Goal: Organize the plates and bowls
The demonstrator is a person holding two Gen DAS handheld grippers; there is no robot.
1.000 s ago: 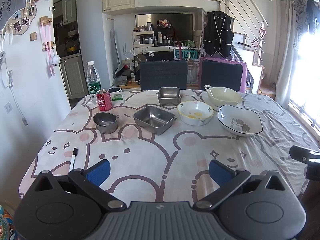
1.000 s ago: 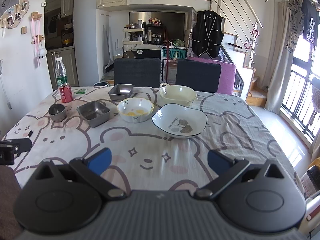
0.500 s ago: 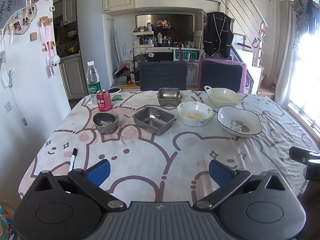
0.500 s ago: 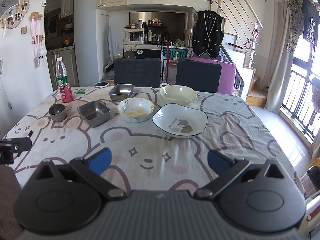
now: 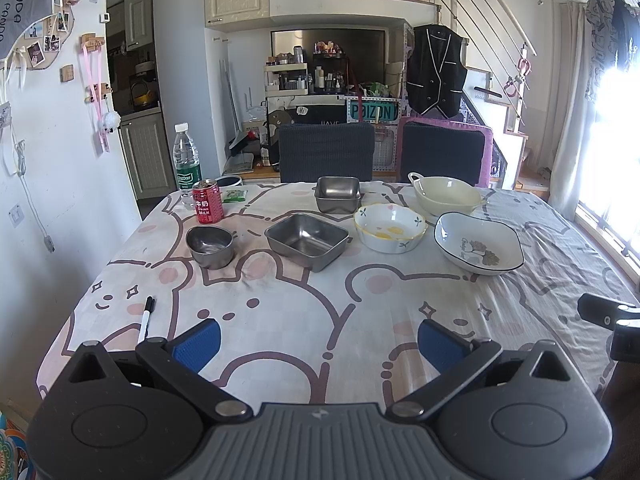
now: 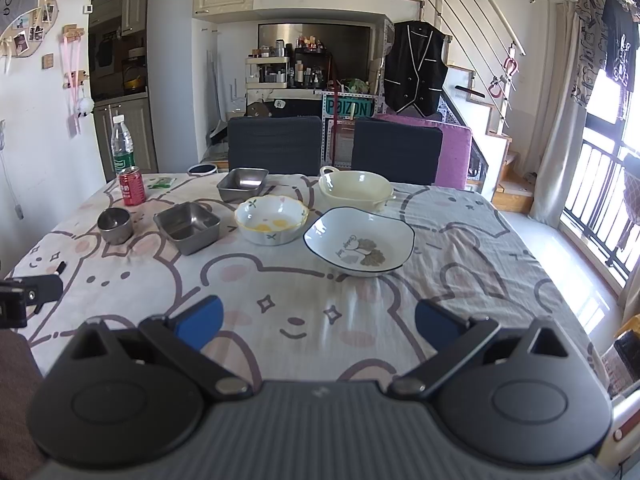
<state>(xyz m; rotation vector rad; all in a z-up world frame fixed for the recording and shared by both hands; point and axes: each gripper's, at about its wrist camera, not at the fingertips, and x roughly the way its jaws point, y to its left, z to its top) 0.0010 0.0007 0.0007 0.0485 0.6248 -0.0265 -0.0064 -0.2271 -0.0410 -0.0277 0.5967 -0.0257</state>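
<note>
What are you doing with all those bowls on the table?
Nothing is being held yet. The left gripper and right gripper both hover open over the near end of the table. Ahead sit three metal bowls, a flowery bowl, a cream dish and a white plate, all separate, waiting to be sorted.

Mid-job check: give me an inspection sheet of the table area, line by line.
Surface: bear-print tablecloth, wrinkled.
Job's things: round steel cup, two square steel trays, yellow-flowered ceramic bowl, blue-rimmed white plate, cream handled dish; all separate, unstacked.
Clutter: red milk can, clear water bottle, black-capped marker.
Grippers: left claw open, empty; right claw open, empty.
Cables: white cord on wall.
Surroundings: two dark chairs, staircase.
</note>
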